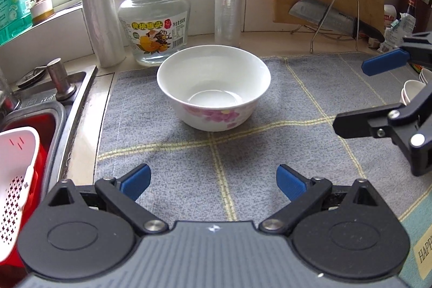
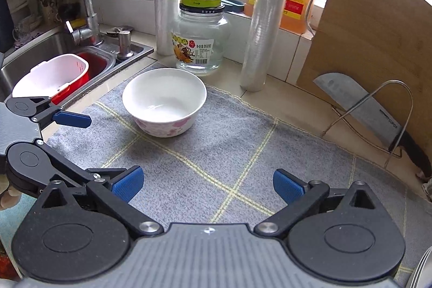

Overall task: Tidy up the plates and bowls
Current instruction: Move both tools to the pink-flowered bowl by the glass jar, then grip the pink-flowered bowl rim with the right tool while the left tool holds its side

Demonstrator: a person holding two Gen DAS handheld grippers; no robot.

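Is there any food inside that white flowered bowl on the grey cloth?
No, the bowl stands upright on the grey cloth and its white inside shows bare down to the bottom.

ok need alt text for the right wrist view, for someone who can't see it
An empty white bowl with pink flowers sits on a grey checked mat, ahead of the open right claw. Behind it stand a glass jar and two rolls of plastic wrap; the sink is at left, a cleaver at right.
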